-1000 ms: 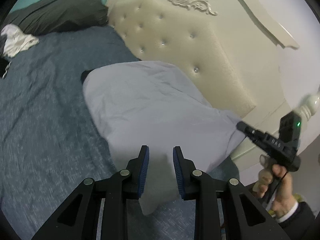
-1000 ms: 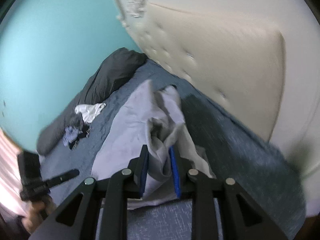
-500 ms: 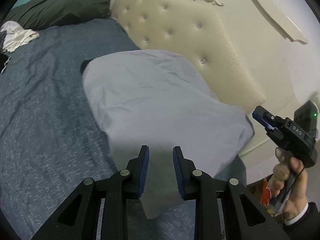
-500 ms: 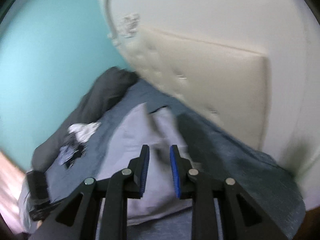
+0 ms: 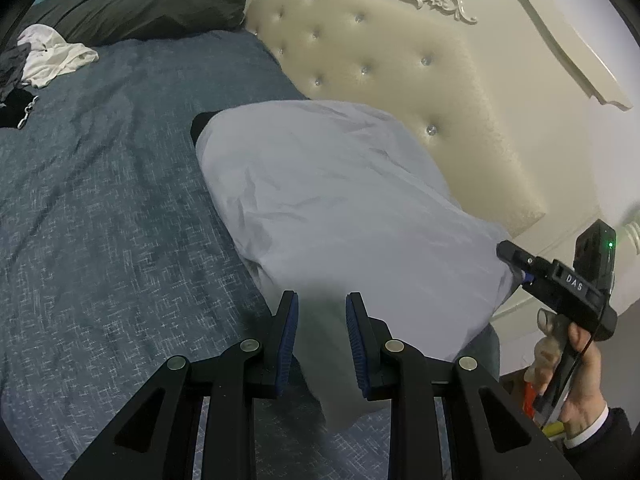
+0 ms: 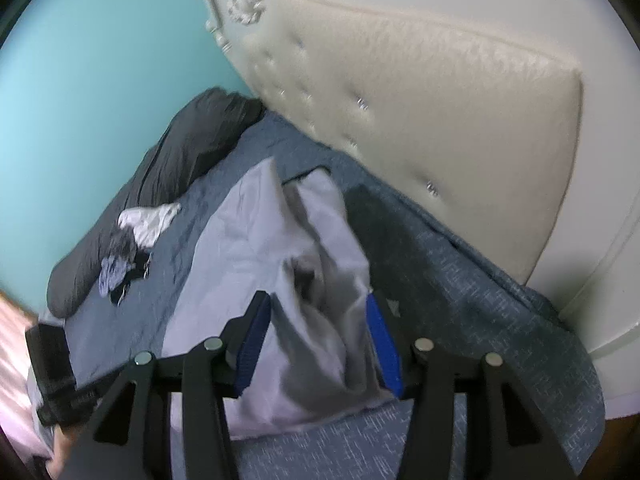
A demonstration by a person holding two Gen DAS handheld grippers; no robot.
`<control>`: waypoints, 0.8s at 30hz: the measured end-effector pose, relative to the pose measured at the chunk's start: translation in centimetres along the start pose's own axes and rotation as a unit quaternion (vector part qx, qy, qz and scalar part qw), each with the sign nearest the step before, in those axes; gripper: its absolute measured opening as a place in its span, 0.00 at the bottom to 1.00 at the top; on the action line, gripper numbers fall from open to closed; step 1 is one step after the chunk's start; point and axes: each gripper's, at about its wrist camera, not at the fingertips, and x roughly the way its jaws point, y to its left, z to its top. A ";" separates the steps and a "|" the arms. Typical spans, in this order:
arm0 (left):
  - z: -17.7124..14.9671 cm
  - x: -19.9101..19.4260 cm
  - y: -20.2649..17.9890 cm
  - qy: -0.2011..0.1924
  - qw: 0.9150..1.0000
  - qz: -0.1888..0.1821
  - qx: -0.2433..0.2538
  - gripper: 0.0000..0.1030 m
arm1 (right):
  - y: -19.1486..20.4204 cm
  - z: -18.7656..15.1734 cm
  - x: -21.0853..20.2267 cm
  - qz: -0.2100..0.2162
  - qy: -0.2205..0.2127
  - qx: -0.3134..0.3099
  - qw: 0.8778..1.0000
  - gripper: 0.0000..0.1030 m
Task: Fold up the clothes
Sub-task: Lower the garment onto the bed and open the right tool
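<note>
Lavender garment (image 5: 352, 216) passes between the left tongs (image 5: 322, 312), whose narrow-set pads seem to pinch its tapering bottom end. The right tongs (image 6: 320, 320) are spreading, bunched cloth loose between them. It lies on the blue bed (image 5: 100, 208), long axis from lower centre toward the upper-middle headboard (image 5: 400, 80).

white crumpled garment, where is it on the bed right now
In the left wrist view the white crumpled garment lies at the far left on the blue bedspread, just below the dark pillow.
</note>
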 end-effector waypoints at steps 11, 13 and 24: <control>-0.2 2.0 -0.3 0.023 1.000 0.012 0.007 0.26 | -3.6 -3.4 1.3 0.024 -0.036 0.069 0.997 0.06; -0.3 2.4 -0.3 0.028 0.999 0.015 0.010 0.26 | -4.4 -4.3 1.9 0.022 -0.034 0.087 0.995 0.06; -0.9 3.0 0.1 0.032 0.999 0.030 0.004 0.26 | -4.7 -3.7 -0.4 0.014 -0.053 0.079 0.995 0.20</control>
